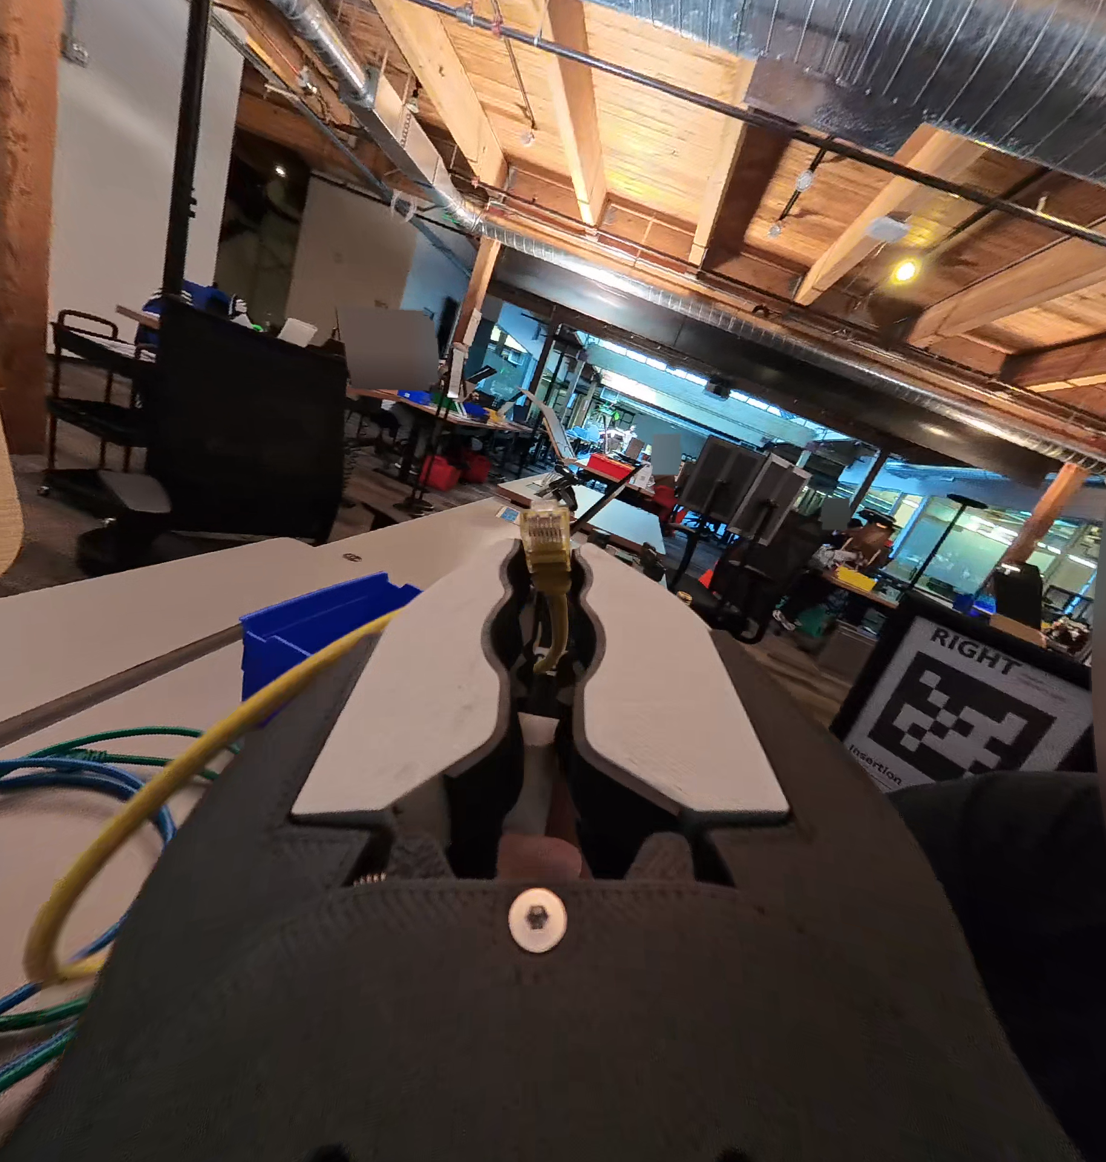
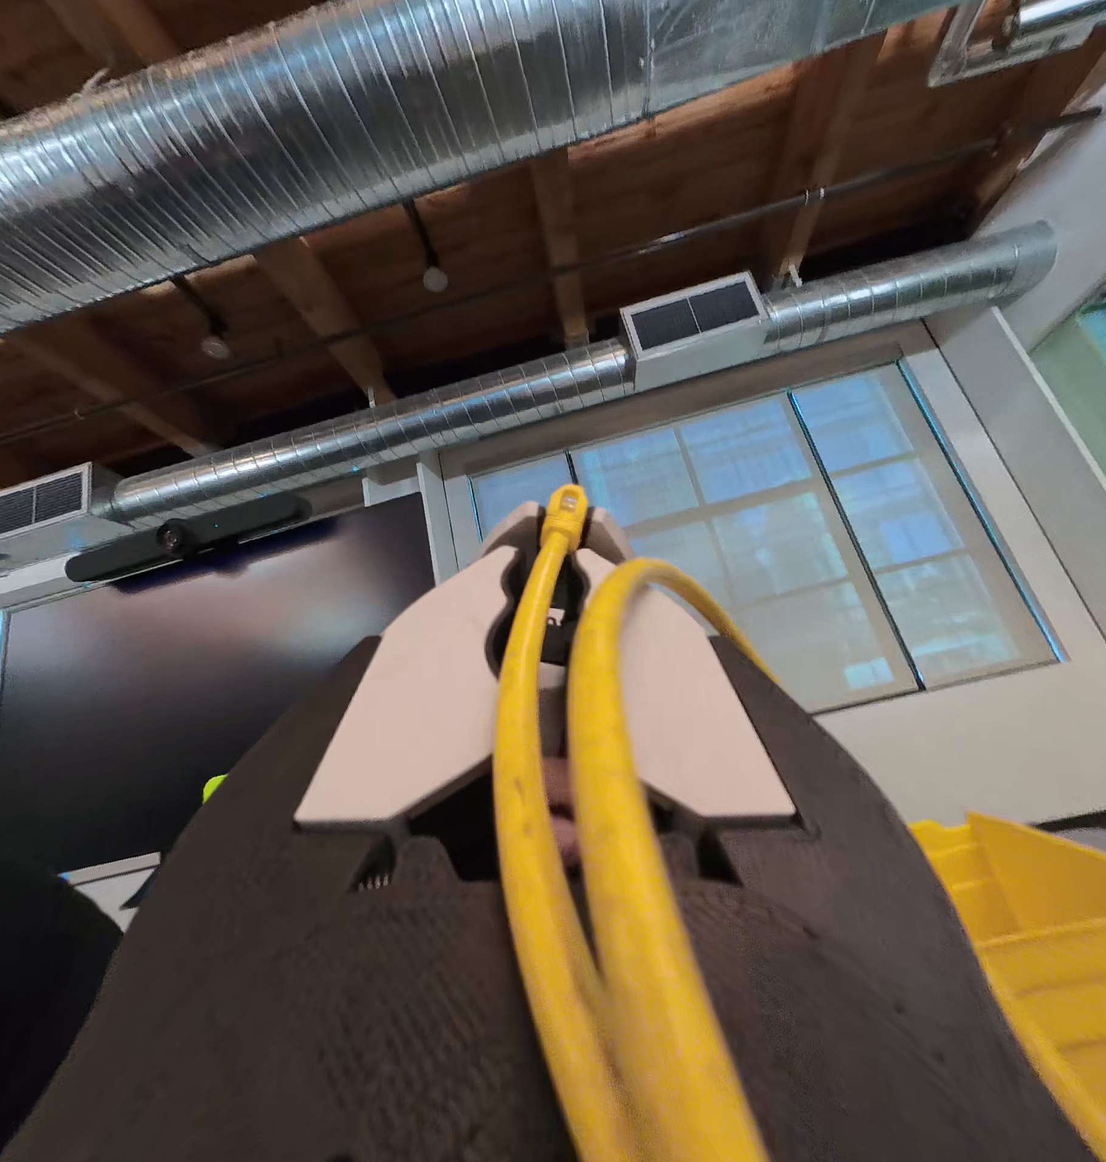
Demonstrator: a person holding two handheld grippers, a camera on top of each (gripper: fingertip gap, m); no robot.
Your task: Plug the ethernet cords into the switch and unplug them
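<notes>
The left tongs (image 1: 545, 553) pinch a clear plug (image 1: 544, 527) on a thin yellow cord above the pale worktop (image 1: 98, 622). The right tongs (image 2: 566, 522) pinch a smooth yellow plug (image 2: 566, 510), held high.

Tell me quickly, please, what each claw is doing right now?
Left claw: closed on a yellow ethernet plug.
Right claw: closed on another yellow plug, cable trailing back.

Wooden beam ceiling (image 1: 632, 126), silver ducts (image 2: 286, 157), paned window (image 2: 789, 534), distant desks (image 1: 450, 415).
</notes>
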